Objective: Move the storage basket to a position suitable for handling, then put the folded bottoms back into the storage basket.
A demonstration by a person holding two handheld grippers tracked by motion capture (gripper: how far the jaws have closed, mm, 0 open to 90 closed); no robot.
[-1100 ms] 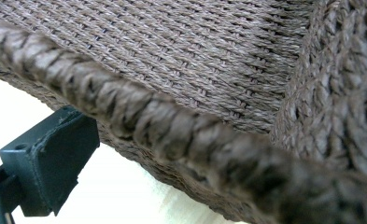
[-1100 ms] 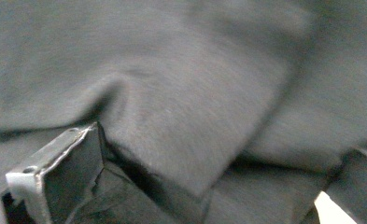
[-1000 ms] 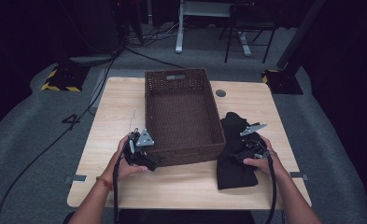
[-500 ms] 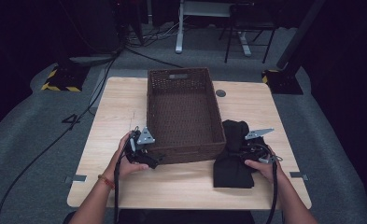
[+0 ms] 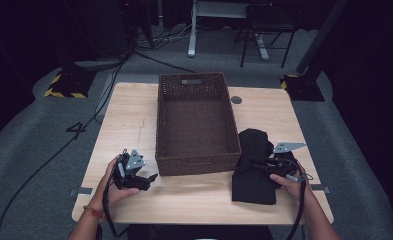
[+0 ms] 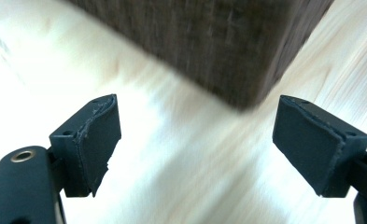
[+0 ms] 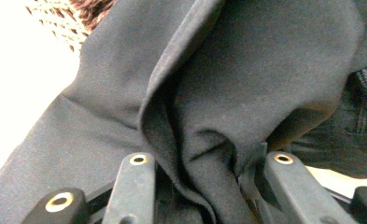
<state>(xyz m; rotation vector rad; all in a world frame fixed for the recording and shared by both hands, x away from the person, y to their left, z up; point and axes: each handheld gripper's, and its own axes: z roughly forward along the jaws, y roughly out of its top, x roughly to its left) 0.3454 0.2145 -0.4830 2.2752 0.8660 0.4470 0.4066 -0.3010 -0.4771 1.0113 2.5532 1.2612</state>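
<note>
Nearby, floor (image 5: 44, 150) marking reads "4" (image 5: 77, 129).

Counted on the wooden table (image 5: 134, 115): one brown woven basket (image 5: 196, 122) toward 12 o'clock, one black folded garment (image 5: 254, 167) toward 4 o'clock. Also two hand-held grippers, left gripper (image 5: 151, 177) at 8 o'clock, right gripper (image 5: 262, 168) at 4 o'clock.

rectangular brown wicker basket (image 5: 196, 125) sits mid-table on light wooden table (image 5: 129, 115), long axis running front to back. folded black cloth garment (image 5: 253, 165) lies just right of basket, near its front right corner. left gripper (image 5: 145, 179) at basket's front left corner. right gripper (image 5: 266, 167) on garment's right edge.
</note>
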